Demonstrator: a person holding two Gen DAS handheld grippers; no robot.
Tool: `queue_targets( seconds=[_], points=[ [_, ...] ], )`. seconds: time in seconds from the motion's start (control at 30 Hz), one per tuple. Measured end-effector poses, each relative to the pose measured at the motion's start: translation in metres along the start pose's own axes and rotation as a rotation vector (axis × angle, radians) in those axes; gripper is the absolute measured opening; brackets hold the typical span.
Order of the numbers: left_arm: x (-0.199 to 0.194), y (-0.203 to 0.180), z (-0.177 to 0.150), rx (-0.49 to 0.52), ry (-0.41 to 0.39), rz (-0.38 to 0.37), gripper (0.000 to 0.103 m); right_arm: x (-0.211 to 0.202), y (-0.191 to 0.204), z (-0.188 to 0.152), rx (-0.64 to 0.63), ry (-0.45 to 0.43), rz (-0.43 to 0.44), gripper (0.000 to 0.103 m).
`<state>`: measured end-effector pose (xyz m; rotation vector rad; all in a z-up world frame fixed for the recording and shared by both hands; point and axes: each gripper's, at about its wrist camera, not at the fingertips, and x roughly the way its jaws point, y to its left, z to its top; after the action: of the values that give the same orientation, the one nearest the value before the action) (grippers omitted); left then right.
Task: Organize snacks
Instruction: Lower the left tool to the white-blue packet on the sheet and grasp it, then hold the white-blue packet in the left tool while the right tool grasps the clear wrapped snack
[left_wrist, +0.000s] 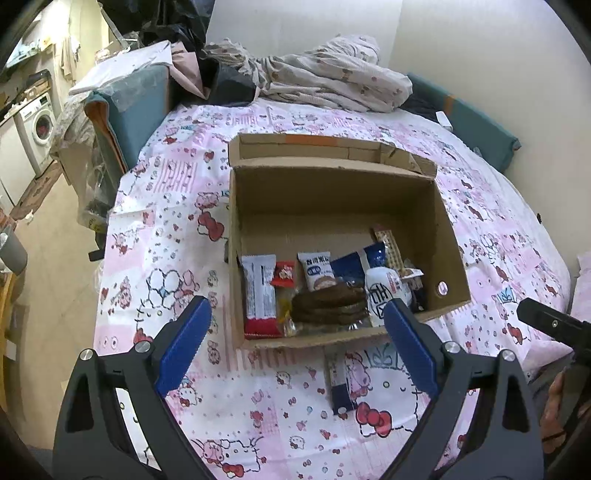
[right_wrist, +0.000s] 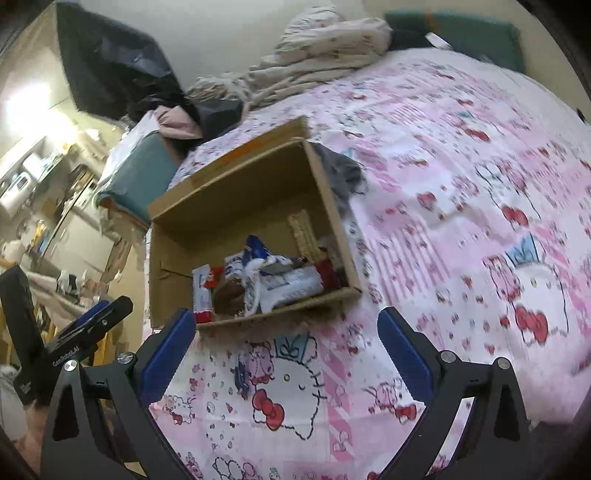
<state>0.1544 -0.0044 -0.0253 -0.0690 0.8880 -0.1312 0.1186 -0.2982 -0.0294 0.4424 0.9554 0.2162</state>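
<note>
An open cardboard box (left_wrist: 332, 192) sits on the pink cartoon-print bedspread (left_wrist: 166, 266). Several wrapped snacks lie along its near side: a red-and-white bar (left_wrist: 260, 295), a small red packet (left_wrist: 284, 273), a brown cookie pack (left_wrist: 328, 304), a white pouch (left_wrist: 384, 291) and a blue bag (left_wrist: 360, 260). A narrow dark-ended snack stick (left_wrist: 338, 382) lies on the bedspread just in front of the box. My left gripper (left_wrist: 297, 345) is open and empty, hovering before the box. My right gripper (right_wrist: 286, 349) is open and empty, in front of the box (right_wrist: 240, 199); the stick (right_wrist: 241, 373) lies between its fingers.
Crumpled bedding (left_wrist: 325, 74) and dark clothes are piled at the far end of the bed. A teal cushion (left_wrist: 133, 107) stands at the left bed edge. The floor and a washing machine (left_wrist: 38, 122) are off to the left. The right gripper's body (left_wrist: 550, 325) shows at the right edge.
</note>
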Motion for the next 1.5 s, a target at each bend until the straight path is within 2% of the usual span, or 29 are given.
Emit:
queue_targets(
  seconds=[0.2, 0.27, 0.37, 0.47, 0.53, 0.67, 0.8, 0.9, 0.97, 1.0, 1.17, 1.37, 1.5],
  points=[
    [0.017, 0.001, -0.011, -0.008, 0.086, -0.03, 0.093, 0.002, -0.029, -0.013, 0.161, 0.049, 0.058, 0.101],
    [0.023, 0.0, -0.016, -0.012, 0.111, -0.029, 0.093, 0.005, -0.04, -0.015, 0.211, 0.063, 0.054, 0.101],
    [0.034, -0.003, -0.021, -0.031, 0.171, -0.066, 0.093, 0.008, -0.052, -0.017, 0.269, 0.078, 0.042, 0.101],
    [0.047, -0.011, -0.031, -0.06, 0.228, -0.037, 0.092, 0.013, -0.061, -0.016, 0.321, 0.086, 0.043, 0.101],
    [0.06, -0.021, -0.04, -0.049, 0.273, -0.025, 0.081, 0.016, -0.062, -0.016, 0.335, 0.092, 0.049, 0.101],
    [0.095, -0.041, -0.064, -0.043, 0.372, -0.003, 0.08, 0.02, -0.059, -0.015, 0.327, 0.1, 0.052, 0.101],
    [0.124, -0.048, -0.08, -0.04, 0.432, 0.009, 0.056, 0.019, -0.055, -0.015, 0.304, 0.093, 0.052, 0.101],
    [0.136, -0.05, -0.087, -0.003, 0.442, 0.032, 0.039, 0.019, -0.05, -0.015, 0.271, 0.087, 0.035, 0.101],
    [0.136, -0.051, -0.09, 0.034, 0.417, 0.064, 0.014, 0.022, -0.05, -0.015, 0.269, 0.093, 0.032, 0.101],
    [0.135, -0.051, -0.091, 0.059, 0.415, 0.07, 0.013, 0.023, -0.051, -0.015, 0.273, 0.098, 0.032, 0.101],
    [0.122, -0.037, -0.092, 0.006, 0.424, 0.062, 0.012, 0.027, -0.051, -0.016, 0.281, 0.111, 0.037, 0.101],
    [0.083, -0.032, -0.083, -0.03, 0.398, 0.021, 0.012, 0.03, -0.046, -0.018, 0.258, 0.121, 0.026, 0.101],
    [0.049, -0.028, -0.075, -0.041, 0.353, 0.004, 0.012, 0.035, -0.042, -0.023, 0.229, 0.13, -0.012, 0.101]
  ],
)
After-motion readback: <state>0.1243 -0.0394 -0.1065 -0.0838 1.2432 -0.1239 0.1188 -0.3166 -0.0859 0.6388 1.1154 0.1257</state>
